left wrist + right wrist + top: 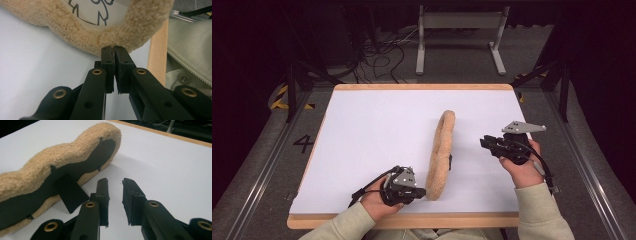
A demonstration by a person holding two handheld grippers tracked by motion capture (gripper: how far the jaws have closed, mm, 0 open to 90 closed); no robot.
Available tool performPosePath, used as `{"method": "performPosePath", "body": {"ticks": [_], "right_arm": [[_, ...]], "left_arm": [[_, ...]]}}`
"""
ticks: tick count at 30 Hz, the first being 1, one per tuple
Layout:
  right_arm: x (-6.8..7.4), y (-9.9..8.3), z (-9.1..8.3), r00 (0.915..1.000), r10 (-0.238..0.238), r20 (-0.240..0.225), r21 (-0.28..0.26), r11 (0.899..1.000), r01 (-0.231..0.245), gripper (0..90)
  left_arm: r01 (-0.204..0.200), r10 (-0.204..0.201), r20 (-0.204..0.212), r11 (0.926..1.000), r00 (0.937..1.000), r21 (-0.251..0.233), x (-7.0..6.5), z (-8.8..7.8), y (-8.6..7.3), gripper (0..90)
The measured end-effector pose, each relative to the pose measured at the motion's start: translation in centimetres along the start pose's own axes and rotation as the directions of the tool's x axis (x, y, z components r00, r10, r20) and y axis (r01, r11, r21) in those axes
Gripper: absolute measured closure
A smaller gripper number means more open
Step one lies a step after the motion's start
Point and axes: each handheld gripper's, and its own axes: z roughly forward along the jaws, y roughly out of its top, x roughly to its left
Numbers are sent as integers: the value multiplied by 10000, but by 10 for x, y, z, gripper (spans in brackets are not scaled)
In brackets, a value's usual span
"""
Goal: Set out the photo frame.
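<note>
1. The fuzzy tan frame [441,155] stood on edge on the white table [372,135], just right of ctr, its long side running from about 6 toward 12 o'clock in the high view.
2. L gripper [419,191] sat at the frame's near end, roughly 7 o'clock from the frame's middle, held by the person's left hand [374,200].
3. In the left gripper view the L jaws were pressed together w/ only a hairline gap, tips touching the fleece rim [110,40]; whether any fleece was pinched btw them couldn't be told.
4. That view also showed a line drawing [92,10] behind the frame's window, at 12 o'clock above the jaws.
5. R gripper [486,142] was at approx 3 o'clock of the frame, near but apart from it, in the right hand [522,170].
6. R jaws stood apart w/ nothing btw them, bare table under the gap.
7. In the right gripper view the frame's black back [75,170] and its fold-out stand [71,195] lay at 10 o'clock of the jaws; the stand's foot rested on the table.
</note>
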Motion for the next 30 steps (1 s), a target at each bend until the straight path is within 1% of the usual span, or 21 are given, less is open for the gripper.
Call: {"method": "performPosePath", "body": {"ticks": [2,3,4,5,9,11,14,16,18,20,23,24,26,27,28,30], "right_arm": [[2,1,0,10000,2,-76,28,10000,-2,737],[3,2,0,9998,34,-185,-32,10000,-34,723],[4,2,0,9996,-23,-264,-189,9998,18,702],[5,3,0,9996,-104,-270,-234,9997,97,700],[9,7,-1,9981,218,-577,162,9996,-209,648],[11,8,0,9975,320,-630,220,9993,-307,603],[16,11,0,9969,374,-698,292,9989,-355,563],[19,12,0,9961,401,-786,303,9988,-378,557],[22,14,0,9951,506,-845,294,9984,-482,544],[26,17,1,9926,695,-998,266,9974,-672,528],[34,23,3,9918,802,-999,475,9960,-757,472],[34,23,3,9918,802,-999,475,9960,-757,472],[39,30,5,9892,1011,-1059,561,9938,-955,374],[42,32,7,9881,1099,-1080,557,9930,-1044,343],[44,35,8,9874,1154,-1083,537,9925,-1101,317],[49,40,11,9872,1158,-1099,610,9921,-1096,300]], "left_arm": [[-47,47,71,10000,10000,-11,-1,3,2,858],[-70,70,83,10000,9999,6,-2,4,3,856],[-103,103,107,9999,9999,-21,-3,5,4,855],[-107,108,132,9999,9999,-29,-3,6,5,854],[-136,138,269,9999,9995,-82,-4,12,9,847],[-179,183,303,9998,9994,-126,-6,15,12,845],[-241,245,308,9996,9992,-125,-7,18,14,840],[-226,229,300,9997,9993,-91,-6,17,13,828],[-198,200,261,9998,9995,-51,-5,15,12,816],[-167,168,207,9998,9996,-77,-4,12,11,810],[-79,81,134,9998,9999,-161,-1,8,10,797],[54,-52,80,9997,10000,-258,1,5,9,797],[200,-201,-17,9990,9998,-387,5,-1,6,784],[278,-281,-75,9986,9996,-455,7,-4,5,780],[335,-343,-148,9981,9993,-510,9,-7,4,772],[396,-421,-370,9970,9984,-664,14,-14,2,764]]}}
